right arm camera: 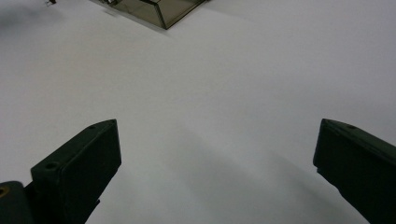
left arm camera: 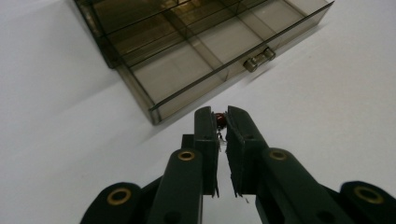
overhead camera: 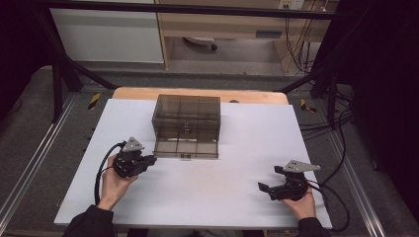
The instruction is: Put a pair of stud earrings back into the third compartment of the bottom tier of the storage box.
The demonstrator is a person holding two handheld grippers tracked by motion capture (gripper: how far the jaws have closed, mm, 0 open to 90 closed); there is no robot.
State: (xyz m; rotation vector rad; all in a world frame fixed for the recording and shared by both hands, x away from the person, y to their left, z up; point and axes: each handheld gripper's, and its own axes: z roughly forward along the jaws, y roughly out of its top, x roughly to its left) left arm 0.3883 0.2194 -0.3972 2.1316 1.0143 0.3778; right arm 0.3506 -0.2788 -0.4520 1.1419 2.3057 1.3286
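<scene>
Smoke-tinted clear plastic organiser box (overhead camera: 186,121) with its bottom drawer (overhead camera: 186,148) pulled out sits toward the far middle of your white-topped counter (overhead camera: 207,197), its dividers splitting the drawer into square compartments. The drawer's small clear handle (left arm camera: 259,59) faces you. From your left gripper view, the drawer's near corner lies just beyond the tips of the tongs, close but apart from them.

Your left tongs (overhead camera: 148,160) are held just off the drawer's left front corner, raised above the counter, and they point toward the box. Their jaws stand almost together, pinched on a tiny reddish-brown part with thin wire legs (left arm camera: 221,120), gripped right at the tips; it is too small to say what kind of part it is.

Your right tongs (overhead camera: 269,183) rest low near the counter's right front, well apart from the box, aimed leftward across the bare white surface. Their jaws stand wide, with nothing between them.
</scene>
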